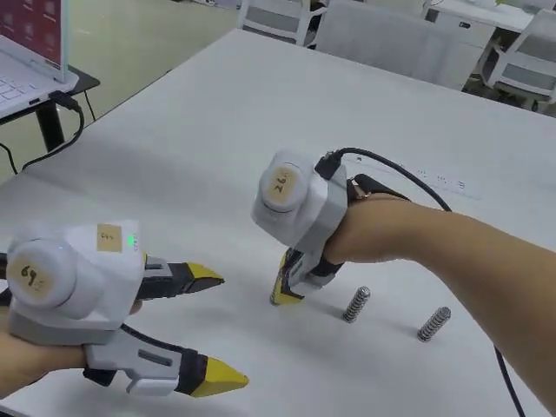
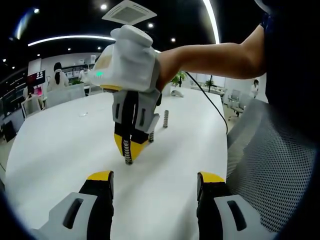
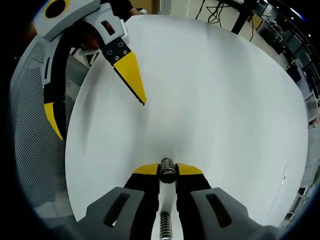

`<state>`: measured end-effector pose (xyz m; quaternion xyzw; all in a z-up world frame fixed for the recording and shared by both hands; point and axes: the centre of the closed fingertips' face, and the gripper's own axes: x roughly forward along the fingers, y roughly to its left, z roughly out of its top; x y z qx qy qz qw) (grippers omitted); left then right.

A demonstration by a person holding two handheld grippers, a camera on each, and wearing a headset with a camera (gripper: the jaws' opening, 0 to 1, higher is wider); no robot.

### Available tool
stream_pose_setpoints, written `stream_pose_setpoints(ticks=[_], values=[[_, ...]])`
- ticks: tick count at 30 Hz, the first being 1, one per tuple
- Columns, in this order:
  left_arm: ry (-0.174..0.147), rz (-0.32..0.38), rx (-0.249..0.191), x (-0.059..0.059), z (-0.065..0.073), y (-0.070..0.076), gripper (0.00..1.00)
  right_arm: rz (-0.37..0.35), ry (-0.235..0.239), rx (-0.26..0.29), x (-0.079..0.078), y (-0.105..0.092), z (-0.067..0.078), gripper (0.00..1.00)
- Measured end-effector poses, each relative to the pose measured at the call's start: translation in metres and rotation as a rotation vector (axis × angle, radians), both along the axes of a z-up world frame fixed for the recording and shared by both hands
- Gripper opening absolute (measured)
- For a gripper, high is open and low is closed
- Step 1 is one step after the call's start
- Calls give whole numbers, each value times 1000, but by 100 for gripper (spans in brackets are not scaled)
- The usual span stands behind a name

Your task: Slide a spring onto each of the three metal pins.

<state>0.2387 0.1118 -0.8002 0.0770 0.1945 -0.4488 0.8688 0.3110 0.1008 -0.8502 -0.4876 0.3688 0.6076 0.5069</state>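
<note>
Head view, surface: we note a broad white tabletop (image 1: 174, 156); an open white laptop (image 1: 26, 52) sits beyond its far left edge.
Head view, left gripper: the left gripper (image 1: 219, 328) hovers at the near left with its yellow-tipped jaws spread and nothing between them.
Head view, right gripper: the right gripper (image 1: 287, 294) points down at mid-table, tips at the surface.
Head view, springs: one grey coiled metal spring (image 1: 356, 304) stands near the right gripper, and a second grey spring (image 1: 433, 323) stands farther right, apart from the first.
Left gripper view, grasp: the right gripper clenches a third grey coiled spring (image 2: 128, 152), held upright with its lower end at the tabletop.
Right gripper view, grasp: we confirm the third spring is pinched between the yellow tips. The left gripper shows at the upper left, jaws parted.
</note>
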Motion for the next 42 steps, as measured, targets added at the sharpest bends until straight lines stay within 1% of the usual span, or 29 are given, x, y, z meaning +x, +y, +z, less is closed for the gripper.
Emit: stream_pose_setpoints(ticks=[12,18,23,28,30,34,37,42], values=[[0,-4,0,0,1,0,63,-15,8,-5,-1,-4,-4,10],[4,-20,6,0,1,-3,63,-33,14,7,-1,-6,-3,13],[0,-28,5,2,2,-7,63,-49,18,20,-1,-7,-2,16],[0,-33,3,2,3,-9,63,-65,20,41,-2,-6,2,19],[0,-35,5,2,2,-10,63,-74,23,58,-2,-5,4,20],[0,-37,6,3,3,-11,64,-83,17,78,-3,-6,8,22],[-2,-40,7,4,4,-12,64,-98,21,106,-4,-5,14,23],[-7,-45,6,5,6,-17,64,-112,17,128,-8,-8,18,25]])
